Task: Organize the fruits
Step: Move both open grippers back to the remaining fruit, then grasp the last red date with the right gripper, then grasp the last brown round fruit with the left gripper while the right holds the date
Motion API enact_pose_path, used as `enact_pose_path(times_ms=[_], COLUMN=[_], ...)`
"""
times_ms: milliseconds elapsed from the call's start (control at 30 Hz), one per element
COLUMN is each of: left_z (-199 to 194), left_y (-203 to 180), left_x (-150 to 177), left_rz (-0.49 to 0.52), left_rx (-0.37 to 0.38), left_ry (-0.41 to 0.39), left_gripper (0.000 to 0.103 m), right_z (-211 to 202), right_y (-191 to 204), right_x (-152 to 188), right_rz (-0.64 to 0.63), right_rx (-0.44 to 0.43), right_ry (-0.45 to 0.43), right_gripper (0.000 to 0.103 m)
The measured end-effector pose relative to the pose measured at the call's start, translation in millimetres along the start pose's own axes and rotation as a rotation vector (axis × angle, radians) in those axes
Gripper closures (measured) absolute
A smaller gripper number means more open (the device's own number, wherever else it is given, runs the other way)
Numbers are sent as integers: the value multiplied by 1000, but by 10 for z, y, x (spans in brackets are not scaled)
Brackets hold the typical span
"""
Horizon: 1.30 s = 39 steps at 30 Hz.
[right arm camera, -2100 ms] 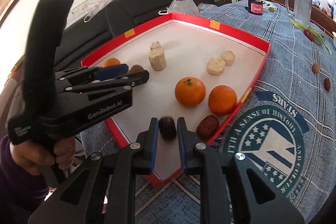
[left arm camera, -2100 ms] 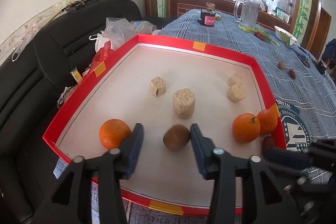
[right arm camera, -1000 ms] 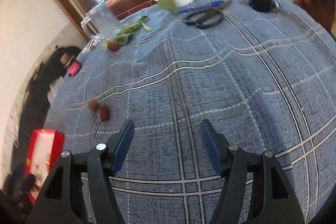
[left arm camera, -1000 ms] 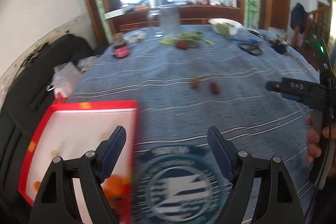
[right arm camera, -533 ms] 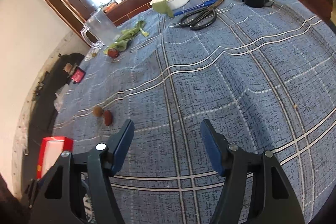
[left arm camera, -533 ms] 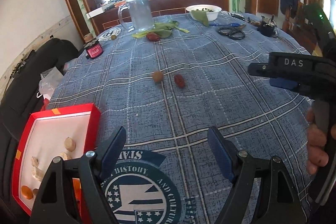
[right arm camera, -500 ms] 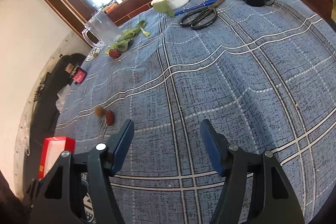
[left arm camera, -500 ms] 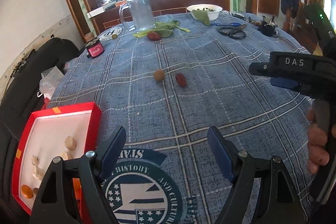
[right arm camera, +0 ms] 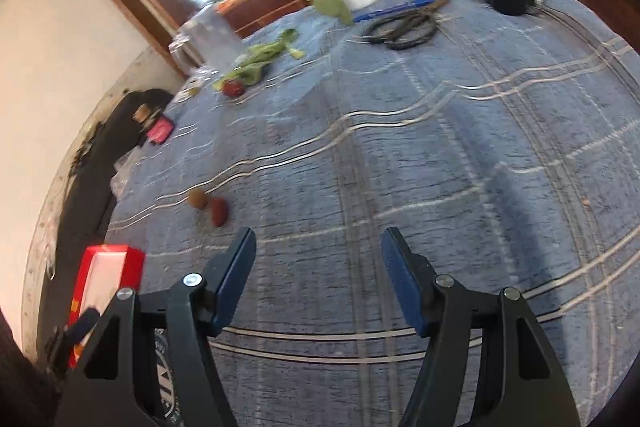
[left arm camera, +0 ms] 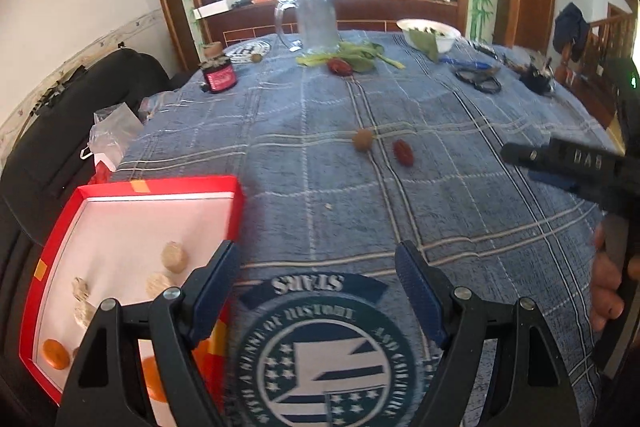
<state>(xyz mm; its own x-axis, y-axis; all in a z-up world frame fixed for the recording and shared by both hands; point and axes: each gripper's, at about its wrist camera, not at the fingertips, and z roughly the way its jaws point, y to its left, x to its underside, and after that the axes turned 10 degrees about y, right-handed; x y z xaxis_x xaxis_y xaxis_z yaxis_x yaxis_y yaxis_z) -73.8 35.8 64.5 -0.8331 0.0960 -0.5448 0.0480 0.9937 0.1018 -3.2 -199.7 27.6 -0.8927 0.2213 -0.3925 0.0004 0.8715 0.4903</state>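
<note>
Fruit on the cloth and in the red tray

A round brown fruit (left arm camera: 363, 140) and an oblong red date (left arm camera: 403, 153) lie close together on the cloth, well beyond the red tray (left arm camera: 160, 184). Inside the tray, oranges (left arm camera: 55, 353) rest near its nearest corner

Home dining room — cloth-covered table (left arm camera: 304, 187), glass pitcher (left arm camera: 316, 19), black sofa (left arm camera: 36, 147), wooden sideboard (left arm camera: 360, 13) behind

Both grippers are black plastic frames with silver screws. The left gripper (left arm camera: 316, 279) and right gripper (right arm camera: 318, 277) carry ribbed blue pads (left arm camera: 416, 291). Bare skin shows on the right hand (left arm camera: 610, 287).
</note>
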Motion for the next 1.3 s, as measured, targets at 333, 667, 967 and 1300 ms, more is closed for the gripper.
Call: enact_pose_path(times_ms=[333, 667, 967, 1300], left_z=[-30, 47, 379, 1025], left_y=[265, 306, 149, -315], left_x=[-31, -92, -541, -956], left_rz=[-33, -24, -4, 67], left_rx=[17, 0, 36, 51], left_ry=[-20, -4, 57, 137], left_gripper=[23, 23, 24, 36], right_z=[543, 953, 394, 405], right_y=[935, 1091, 490, 187], right_x=[-159, -168, -233, -309], right_rz=[-318, -373, -192, -126], right_rx=[91, 230, 168, 160], right_ry=[44, 51, 10, 9], right_gripper=[56, 85, 85, 86])
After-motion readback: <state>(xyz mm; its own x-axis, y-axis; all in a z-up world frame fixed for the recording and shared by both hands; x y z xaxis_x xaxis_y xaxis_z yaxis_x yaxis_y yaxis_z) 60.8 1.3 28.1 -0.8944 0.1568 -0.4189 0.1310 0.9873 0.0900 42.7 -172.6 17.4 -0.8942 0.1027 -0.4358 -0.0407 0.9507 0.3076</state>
